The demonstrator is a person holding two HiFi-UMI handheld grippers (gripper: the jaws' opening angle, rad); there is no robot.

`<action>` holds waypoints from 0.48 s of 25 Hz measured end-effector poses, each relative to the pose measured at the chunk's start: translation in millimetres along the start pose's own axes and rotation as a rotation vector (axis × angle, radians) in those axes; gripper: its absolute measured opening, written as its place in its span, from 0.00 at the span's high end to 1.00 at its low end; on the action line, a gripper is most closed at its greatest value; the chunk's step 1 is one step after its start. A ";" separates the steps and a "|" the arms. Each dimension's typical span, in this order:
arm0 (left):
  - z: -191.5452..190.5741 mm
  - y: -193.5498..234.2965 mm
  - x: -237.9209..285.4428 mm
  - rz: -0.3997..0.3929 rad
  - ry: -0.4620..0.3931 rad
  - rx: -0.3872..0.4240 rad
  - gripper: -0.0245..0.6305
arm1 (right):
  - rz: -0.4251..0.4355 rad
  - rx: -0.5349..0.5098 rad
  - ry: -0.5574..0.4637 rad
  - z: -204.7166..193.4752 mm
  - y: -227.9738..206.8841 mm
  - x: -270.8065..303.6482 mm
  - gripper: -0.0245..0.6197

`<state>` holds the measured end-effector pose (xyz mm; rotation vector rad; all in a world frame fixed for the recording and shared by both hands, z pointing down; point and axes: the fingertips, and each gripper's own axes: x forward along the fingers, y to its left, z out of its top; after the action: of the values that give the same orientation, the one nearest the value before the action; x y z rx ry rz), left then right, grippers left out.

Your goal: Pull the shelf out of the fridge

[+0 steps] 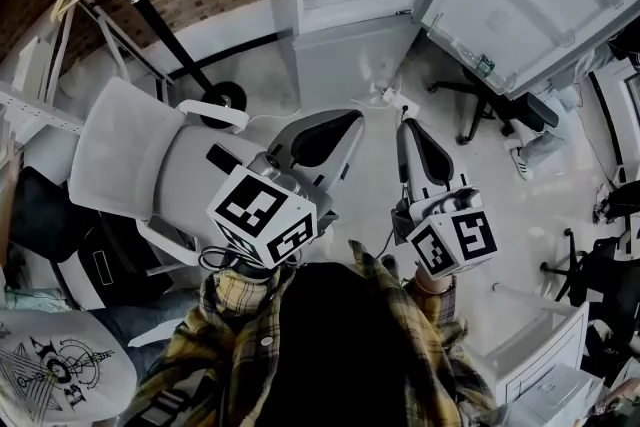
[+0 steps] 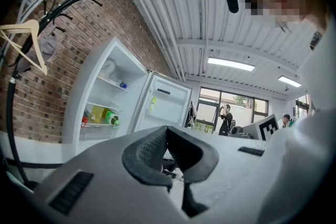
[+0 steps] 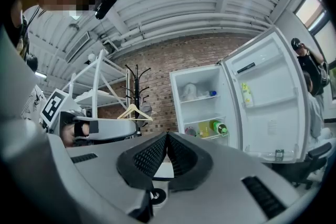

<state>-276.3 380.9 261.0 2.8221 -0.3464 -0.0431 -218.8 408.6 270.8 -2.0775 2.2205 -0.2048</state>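
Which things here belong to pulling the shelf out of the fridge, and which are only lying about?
Belong to the job:
fridge, open door, shelf with bottles, left claw and right claw, both shut and empty.

Lying about:
coat stand, white chair, black office chair.

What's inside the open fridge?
In the fridge: upper shelf holds a white bundle and something blue; lower shelf a yellow container, green bottle, red item. Bottom hidden behind the right gripper.

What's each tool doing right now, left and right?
Left tool: closed, nothing between the jaws.
Right tool: closed, nothing between the jaws.
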 end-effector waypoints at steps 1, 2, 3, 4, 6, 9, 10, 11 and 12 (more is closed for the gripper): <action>-0.1 2.5 1.4 0.005 0.001 0.000 0.96 | 0.006 0.004 0.003 -1.2 -0.9 3.1 0.93; -0.2 5.7 3.1 0.011 0.003 0.000 0.96 | 0.013 0.010 0.007 -2.3 -1.8 6.9 0.93; -0.4 9.6 5.0 0.017 0.005 0.000 0.96 | 0.021 0.016 0.009 -3.2 -2.8 11.4 0.93; -0.8 14.2 7.3 0.023 0.008 -0.001 0.96 | 0.027 0.022 0.011 -3.9 -4.0 16.4 0.93; -0.8 24.9 13.2 0.031 0.010 -0.004 0.96 | 0.035 0.027 0.013 -5.1 -7.4 27.9 0.93; 3.8 43.0 26.2 0.031 0.004 -0.003 0.96 | 0.039 0.038 0.012 -5.8 -16.3 48.3 0.93; 5.9 49.6 31.7 0.029 0.001 -0.003 0.96 | 0.038 0.039 0.012 -5.6 -20.2 55.7 0.93; 8.0 56.5 37.6 0.029 -0.001 -0.004 0.96 | 0.037 0.038 0.012 -5.2 -24.4 63.5 0.93; 9.9 63.7 44.1 0.027 -0.001 -0.004 0.96 | 0.037 0.037 0.012 -4.4 -28.9 71.6 0.93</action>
<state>-249.0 308.4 270.6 2.8127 -0.3846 -0.0399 -196.0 335.5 281.5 -2.0205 2.2419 -0.2539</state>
